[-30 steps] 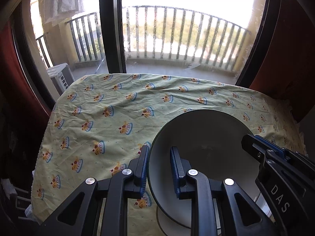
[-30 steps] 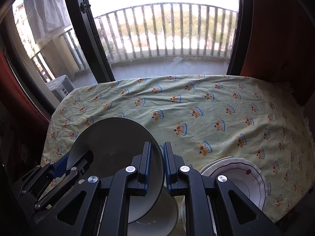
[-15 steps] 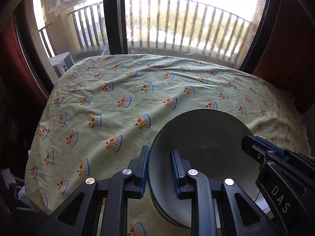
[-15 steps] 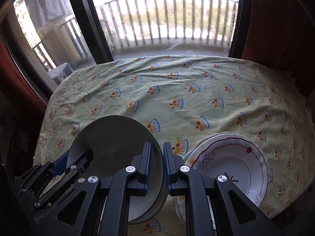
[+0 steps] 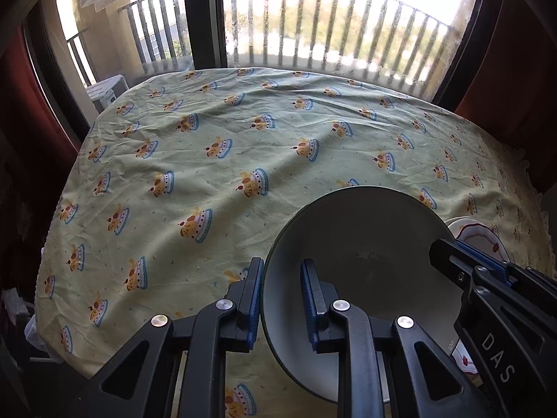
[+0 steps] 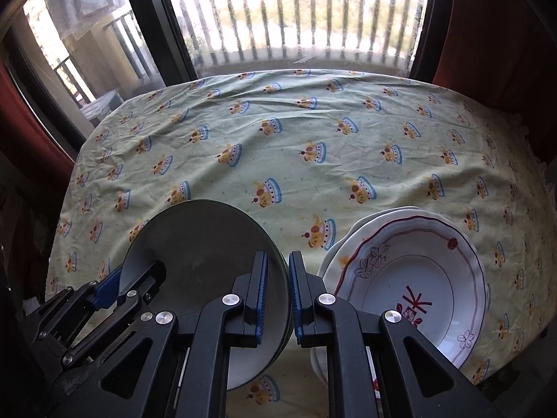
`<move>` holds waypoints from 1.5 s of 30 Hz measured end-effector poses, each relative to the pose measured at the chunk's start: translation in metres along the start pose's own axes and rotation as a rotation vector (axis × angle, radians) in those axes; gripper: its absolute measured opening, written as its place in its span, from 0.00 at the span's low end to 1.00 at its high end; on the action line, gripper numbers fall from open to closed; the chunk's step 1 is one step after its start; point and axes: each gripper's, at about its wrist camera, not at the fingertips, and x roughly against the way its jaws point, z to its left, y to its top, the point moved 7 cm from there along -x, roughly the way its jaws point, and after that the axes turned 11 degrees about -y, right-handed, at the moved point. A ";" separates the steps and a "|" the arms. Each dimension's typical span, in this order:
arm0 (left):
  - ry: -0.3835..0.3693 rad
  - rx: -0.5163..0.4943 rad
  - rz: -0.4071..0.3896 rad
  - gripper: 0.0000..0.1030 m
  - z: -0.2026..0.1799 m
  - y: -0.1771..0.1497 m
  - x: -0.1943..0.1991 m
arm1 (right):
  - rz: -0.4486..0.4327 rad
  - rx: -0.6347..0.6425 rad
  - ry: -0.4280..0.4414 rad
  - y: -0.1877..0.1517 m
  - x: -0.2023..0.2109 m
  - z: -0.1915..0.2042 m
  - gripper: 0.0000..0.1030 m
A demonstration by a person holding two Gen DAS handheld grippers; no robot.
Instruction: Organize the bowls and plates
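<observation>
Your left gripper (image 5: 282,291) is clenched on the left rim of a grey bowl (image 5: 365,244): one blue pad sits outside the rim, the other inside. Your right gripper (image 6: 278,285) is clenched on the opposite, right rim of the same bowl (image 6: 198,244), again with one pad on each side of the wall. In the left view the right gripper enters from the right edge, its black body marked "DAS"; in the right view the left gripper enters from the lower left, its blue tip on the bowl's rim. The bowl is held between the two grippers at the near edge of the table, tilted so that its hollow faces you. A paler dish (image 6: 243,365) shows beneath its near rim; whether the two touch cannot be told.

Just right of the bowl lies a stack of plates (image 6: 414,278). The top one is white with a scalloped red-lined rim, flower outlines and a red mark at its centre; cream rims show under it at the left. The stack is close beside the right gripper's outer finger and lies on the near right part of the table.

The tablecloth (image 5: 209,139) is pale green, wrinkled, and printed with small cake figures. Beyond its far edge stand a dark window frame (image 6: 156,28) and a balcony railing (image 5: 330,31), brightly backlit.
</observation>
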 end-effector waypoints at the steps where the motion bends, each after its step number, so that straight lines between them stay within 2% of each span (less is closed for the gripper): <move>1: 0.005 -0.003 -0.002 0.19 0.000 0.000 0.000 | -0.006 0.008 -0.006 0.001 0.000 0.001 0.16; 15: 0.050 -0.020 -0.007 0.19 -0.002 -0.009 0.002 | -0.039 0.054 -0.016 -0.007 0.004 0.002 0.17; 22: 0.020 0.011 0.024 0.37 -0.002 -0.015 0.006 | -0.028 0.039 0.032 -0.008 0.005 0.001 0.21; 23: 0.020 0.009 0.029 0.42 -0.001 -0.016 0.006 | -0.023 0.041 0.039 -0.009 0.005 0.002 0.27; 24: 0.021 0.005 0.033 0.51 0.000 -0.016 0.006 | -0.012 0.039 0.047 -0.010 0.004 0.002 0.41; 25: 0.019 0.000 0.035 0.54 0.000 -0.016 0.006 | -0.001 0.033 0.054 -0.012 0.002 0.002 0.49; 26: 0.013 -0.005 0.034 0.58 0.002 -0.015 0.006 | 0.003 0.024 0.056 -0.013 0.001 0.002 0.63; 29: -0.003 -0.020 0.041 0.64 0.006 -0.014 0.001 | -0.002 0.003 0.032 -0.014 0.000 -0.001 0.66; 31: -0.031 -0.012 0.050 0.66 0.010 -0.014 -0.004 | 0.014 -0.009 0.035 -0.016 -0.002 0.000 0.66; 33: -0.057 -0.015 0.049 0.75 0.013 -0.012 -0.008 | 0.021 -0.025 0.034 -0.015 -0.004 -0.001 0.67; 35: -0.092 -0.036 0.045 0.78 0.014 -0.010 -0.011 | 0.033 -0.041 0.018 -0.014 -0.007 -0.002 0.67; 41: -0.223 -0.023 0.098 0.78 0.016 -0.007 -0.028 | 0.046 -0.096 -0.032 -0.013 -0.012 -0.004 0.68; 45: -0.274 -0.042 0.121 0.75 0.013 -0.009 -0.034 | 0.075 -0.151 -0.074 -0.016 -0.015 -0.006 0.68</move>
